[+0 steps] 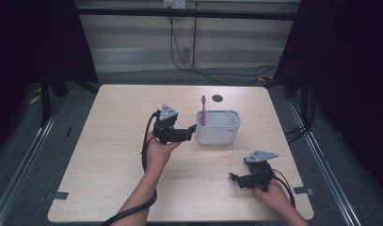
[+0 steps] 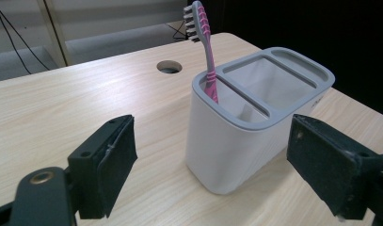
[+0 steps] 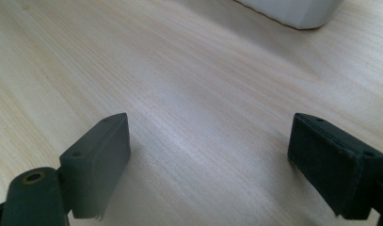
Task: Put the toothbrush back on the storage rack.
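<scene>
I'm looking down on a pale wooden table [image 1: 109, 155], and near its middle stands a white holder [image 1: 217, 128] with a grey rim, split into compartments. A pink toothbrush [image 1: 203, 110] stands upright in the compartment at the holder's left end, bristles up top. Just behind the holder there's a round hole [image 1: 217, 98] in the tabletop.

My left gripper [image 1: 189, 132] sits right beside the holder's left end, its tips almost at the wall. In the left gripper view the jaws are spread wide apart with nothing between them; the holder [image 2: 245, 127] stands just ahead, a little toward the right jaw, and the toothbrush [image 2: 205, 52] leans slightly, its handle dropping into the nearest narrow slot. I can't tell whether a jaw touches the wall.

My right gripper [image 1: 236, 179] is down at the near right part of the table, well apart from the holder, pointing left. Its jaws are parted wide too, empty, hanging low over bare wood, with a corner of the holder [image 3: 292, 12] at the top of that view.
</scene>
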`<state>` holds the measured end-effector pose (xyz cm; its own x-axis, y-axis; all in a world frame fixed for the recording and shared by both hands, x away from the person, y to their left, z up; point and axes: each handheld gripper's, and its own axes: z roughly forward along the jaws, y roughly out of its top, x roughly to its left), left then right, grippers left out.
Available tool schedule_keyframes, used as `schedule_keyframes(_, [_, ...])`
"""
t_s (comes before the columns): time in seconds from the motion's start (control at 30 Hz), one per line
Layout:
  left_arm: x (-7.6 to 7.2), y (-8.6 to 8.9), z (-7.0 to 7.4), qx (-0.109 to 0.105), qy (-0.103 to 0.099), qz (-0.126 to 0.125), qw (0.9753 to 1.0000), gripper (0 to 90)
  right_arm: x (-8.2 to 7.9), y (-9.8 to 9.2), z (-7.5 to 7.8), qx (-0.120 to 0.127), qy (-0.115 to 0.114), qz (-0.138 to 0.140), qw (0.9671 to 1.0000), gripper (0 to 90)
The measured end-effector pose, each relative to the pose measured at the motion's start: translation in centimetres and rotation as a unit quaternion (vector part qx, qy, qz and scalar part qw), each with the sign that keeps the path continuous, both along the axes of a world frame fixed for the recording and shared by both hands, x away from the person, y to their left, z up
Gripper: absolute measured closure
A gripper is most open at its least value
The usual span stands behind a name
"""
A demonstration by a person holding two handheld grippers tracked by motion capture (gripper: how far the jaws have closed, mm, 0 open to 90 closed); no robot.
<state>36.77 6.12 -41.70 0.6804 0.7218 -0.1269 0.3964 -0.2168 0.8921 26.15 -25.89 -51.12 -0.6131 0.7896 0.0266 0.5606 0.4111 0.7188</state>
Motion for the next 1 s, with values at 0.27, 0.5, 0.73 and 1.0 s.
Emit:
schedule_keyframes(0.27, [-0.3, 1.6, 0.1, -0.002, 0.003, -0.007, 1.0, 15.8, 0.0, 0.0, 0.0, 0.001, 0.0, 0.0, 1.0, 13.1])
schedule_keyframes(0.5, [-0.6, 3.1, -0.1, -0.007, 0.007, -0.004, 0.9999, 15.8, 0.0, 0.0, 0.0, 0.001, 0.0, 0.001, 1.0, 13.1])
schedule_keyframes(0.73, [-0.9, 4.3, -0.2, -0.007, 0.007, -0.003, 0.9999, 15.8, 0.0, 0.0, 0.0, 0.0, 0.0, 0.0, 1.0, 13.1])
schedule_keyframes(1.0, [-1.2, 6.0, -0.6, -0.007, 0.01, -0.001, 0.9999, 15.8, 0.0, 0.0, 0.0, 0.0, 0.0, 0.0, 1.0, 13.1])
